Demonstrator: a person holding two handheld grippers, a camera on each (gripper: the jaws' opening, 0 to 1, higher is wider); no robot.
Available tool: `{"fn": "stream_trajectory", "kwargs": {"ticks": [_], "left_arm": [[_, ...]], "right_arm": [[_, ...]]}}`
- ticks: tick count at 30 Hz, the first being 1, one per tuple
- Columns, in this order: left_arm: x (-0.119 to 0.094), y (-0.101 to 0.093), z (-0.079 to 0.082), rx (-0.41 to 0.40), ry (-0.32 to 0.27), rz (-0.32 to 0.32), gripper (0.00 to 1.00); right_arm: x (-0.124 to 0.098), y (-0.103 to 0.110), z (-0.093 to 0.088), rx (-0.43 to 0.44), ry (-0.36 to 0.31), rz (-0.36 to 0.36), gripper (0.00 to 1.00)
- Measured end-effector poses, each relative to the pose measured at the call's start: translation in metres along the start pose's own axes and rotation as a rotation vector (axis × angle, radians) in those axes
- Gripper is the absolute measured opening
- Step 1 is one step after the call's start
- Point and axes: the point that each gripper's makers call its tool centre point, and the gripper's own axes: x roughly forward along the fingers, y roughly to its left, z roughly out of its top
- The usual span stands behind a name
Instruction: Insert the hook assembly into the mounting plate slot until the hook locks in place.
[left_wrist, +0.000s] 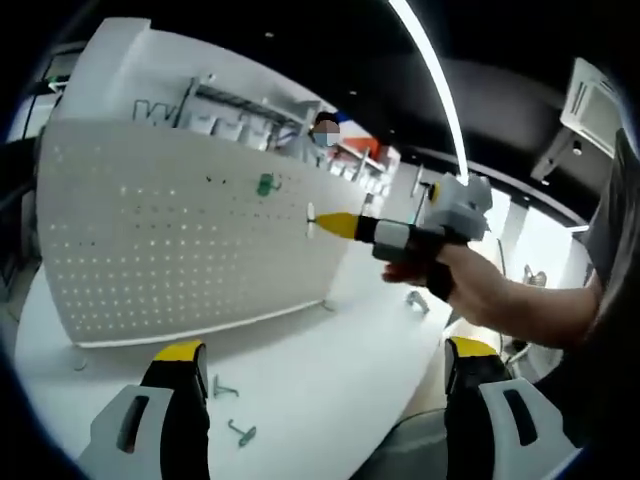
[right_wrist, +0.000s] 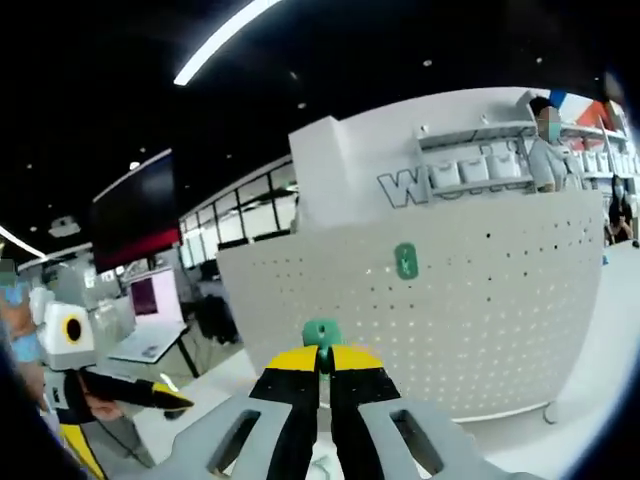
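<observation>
Right gripper (right_wrist: 322, 372): jaws closed on a green hook (right_wrist: 322, 333), aimed at the pegboard (right_wrist: 470, 330).
Left gripper (left_wrist: 330, 365): jaws apart, empty, over the counter (left_wrist: 320, 350).
Spare hooks (left_wrist: 232, 410): lying on the counter, 7 o'clock.
Pegboard: one mounted hook (right_wrist: 405, 260) at 12 o'clock.
Progress: held hook seems not yet inserted; locking remains.

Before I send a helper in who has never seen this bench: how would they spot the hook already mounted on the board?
Find the big white pegboard standing upright on the white table. On its upper half sits a small green hook piece, also seen in the right gripper view. It is the only green thing fixed to the board; another green piece is pinched in the right gripper, and the spare hooks lie flat on the table.
</observation>
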Motion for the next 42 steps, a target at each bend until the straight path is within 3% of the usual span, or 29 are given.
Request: {"fn": "stream_trajectory", "kwargs": {"ticks": [13, 20, 29, 42], "left_arm": [[-0.004, 0.007, 0.011, 0.007, -0.005, 0.002, 1.0], [-0.004, 0.014, 0.007, 0.017, 0.022, 0.018, 1.0], [-0.004, 0.021, 0.004, -0.016, 0.026, 0.032, 1.0], [-0.006, 0.03, 0.007, -0.023, 0.018, 0.046, 1.0]], "right_arm": [[0.024, -0.064, 0.029, 0.007, -0.069, -0.108, 0.0], [0.034, -0.091, 0.049, -0.016, -0.125, -0.166, 0.0], [0.054, -0.107, 0.066, -0.039, -0.171, -0.196, 0.0], [0.07, -0.117, 0.066, -0.055, -0.2, -0.23, 0.01]]}}
